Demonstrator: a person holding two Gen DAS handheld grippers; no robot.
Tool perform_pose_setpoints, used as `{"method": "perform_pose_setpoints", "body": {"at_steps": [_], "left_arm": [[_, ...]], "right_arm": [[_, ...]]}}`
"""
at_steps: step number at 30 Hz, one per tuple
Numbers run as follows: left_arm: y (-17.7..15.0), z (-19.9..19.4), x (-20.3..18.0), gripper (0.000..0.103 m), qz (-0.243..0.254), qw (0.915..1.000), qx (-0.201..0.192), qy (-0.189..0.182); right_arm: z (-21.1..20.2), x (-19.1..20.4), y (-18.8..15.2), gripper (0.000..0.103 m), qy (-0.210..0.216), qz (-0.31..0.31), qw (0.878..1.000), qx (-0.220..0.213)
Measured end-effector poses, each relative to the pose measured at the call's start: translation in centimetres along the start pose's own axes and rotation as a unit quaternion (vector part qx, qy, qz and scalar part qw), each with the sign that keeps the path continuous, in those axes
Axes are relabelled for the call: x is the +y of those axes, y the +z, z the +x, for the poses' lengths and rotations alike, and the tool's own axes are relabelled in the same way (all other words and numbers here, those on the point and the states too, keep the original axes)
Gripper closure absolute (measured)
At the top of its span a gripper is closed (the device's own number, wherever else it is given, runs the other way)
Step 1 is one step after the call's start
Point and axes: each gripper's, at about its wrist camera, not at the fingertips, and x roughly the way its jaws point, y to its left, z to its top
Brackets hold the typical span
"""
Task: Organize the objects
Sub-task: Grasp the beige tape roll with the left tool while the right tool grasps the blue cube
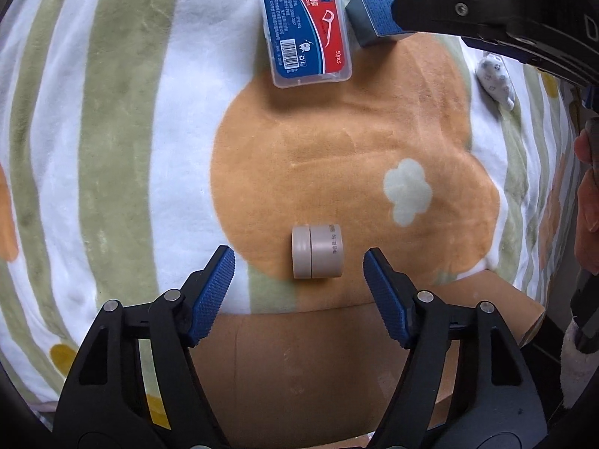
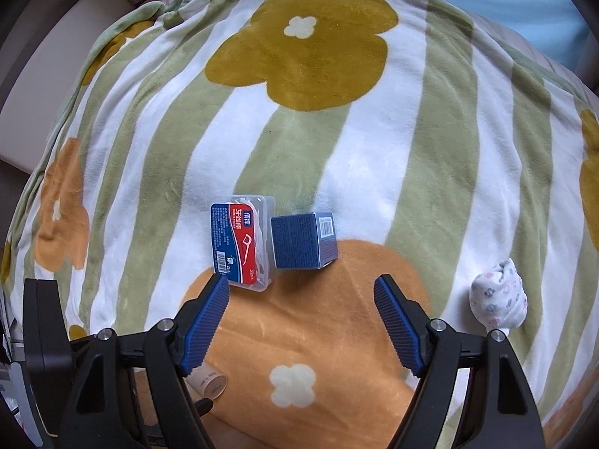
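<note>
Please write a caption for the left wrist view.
Open left gripper approaches beige jar lying on striped blanket.

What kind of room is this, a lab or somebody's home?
Most likely a home, probably a bed or sofa: everything lies on a soft fleece blanket with flower prints, alongside everyday items like a floss pick box and a small rolled sock.

You are looking at a floss box [image 1: 306, 30] whose red-and-blue label is showing "牙线棒", "DENTAL FLOSS" and "50pcs", plus a barcode and a recycling sign; its fine print is too small to read. The blue box [image 2: 304, 240] is showing a barcode. The print on the beige jar [image 1: 316, 251] is staying illegible.
</note>
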Motion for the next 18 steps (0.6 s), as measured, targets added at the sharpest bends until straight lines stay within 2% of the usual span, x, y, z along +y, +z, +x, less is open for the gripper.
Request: {"method": "perform_pose_setpoints", "body": {"at_steps": [8, 10, 12, 16, 17, 18], "left_arm": [[0.3, 1.6, 0.0, 0.036, -0.008, 0.9998, 0.019, -0.005], [0.3, 2.0, 0.0, 0.04, -0.012, 0.9996, 0.025, -0.008], [0.4, 2.4, 0.0, 0.05, -0.015, 0.9993, 0.031, -0.011], [0.5, 2.9, -0.1, 0.059, -0.019, 0.999, 0.037, -0.016], [0.6, 3.0, -0.1, 0.066, -0.019, 0.9989, 0.038, -0.018], [0.6, 3.1, -0.1, 0.067, -0.02, 0.9988, 0.039, -0.021]], "right_arm": [[2.0, 0.7, 1.3, 0.031, -0.028, -0.016, 0.999, 0.013], [2.5, 0.7, 1.4, 0.035, -0.03, -0.018, 0.999, 0.018], [3.0, 0.7, 1.6, 0.039, -0.032, -0.021, 0.999, 0.025], [3.7, 1.0, 1.7, 0.042, -0.04, -0.023, 0.998, 0.033], [3.9, 1.0, 1.7, 0.045, -0.041, -0.024, 0.998, 0.034], [4.0, 1.1, 1.7, 0.049, -0.043, -0.025, 0.998, 0.037]]}}
